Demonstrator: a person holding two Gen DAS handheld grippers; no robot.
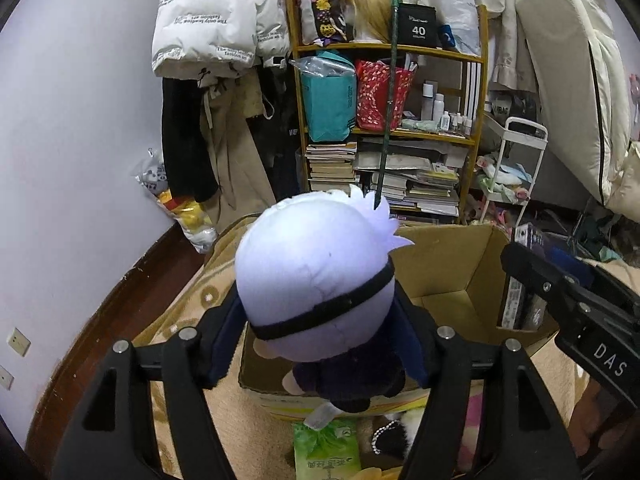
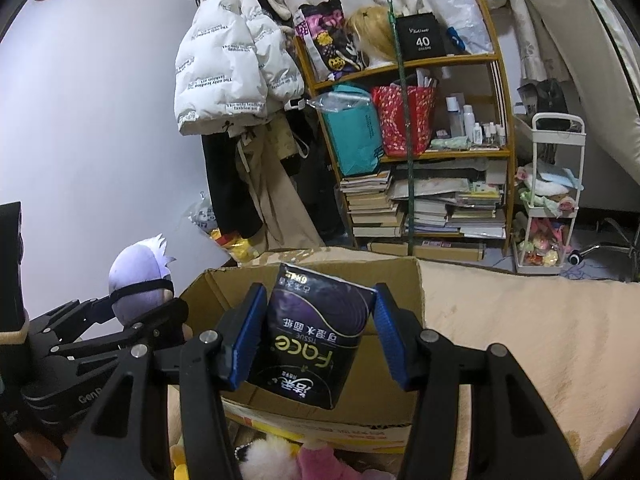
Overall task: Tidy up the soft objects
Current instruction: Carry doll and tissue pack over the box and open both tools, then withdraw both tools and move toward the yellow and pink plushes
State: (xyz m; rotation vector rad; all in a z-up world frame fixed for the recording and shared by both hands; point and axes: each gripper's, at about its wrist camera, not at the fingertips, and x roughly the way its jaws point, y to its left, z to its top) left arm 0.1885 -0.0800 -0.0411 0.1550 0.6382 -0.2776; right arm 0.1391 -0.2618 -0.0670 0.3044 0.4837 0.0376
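Plush doll btwn left tool fingers

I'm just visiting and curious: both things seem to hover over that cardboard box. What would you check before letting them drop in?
1. Left hand-held gripper grips the plush doll: ok, fingers press both sides.
2. Right hand-held gripper grips the dark tissue pack: cannot tell; a gap shows beside one pad.
3. Cardboard box open: ok, flaps stand up.
4. Doll above the opening: ok, it hangs over the near edge.
5. Room inside the box: ok on the left; packs stand at the right wall.
6. Grippers apart from each other: ok, apart.
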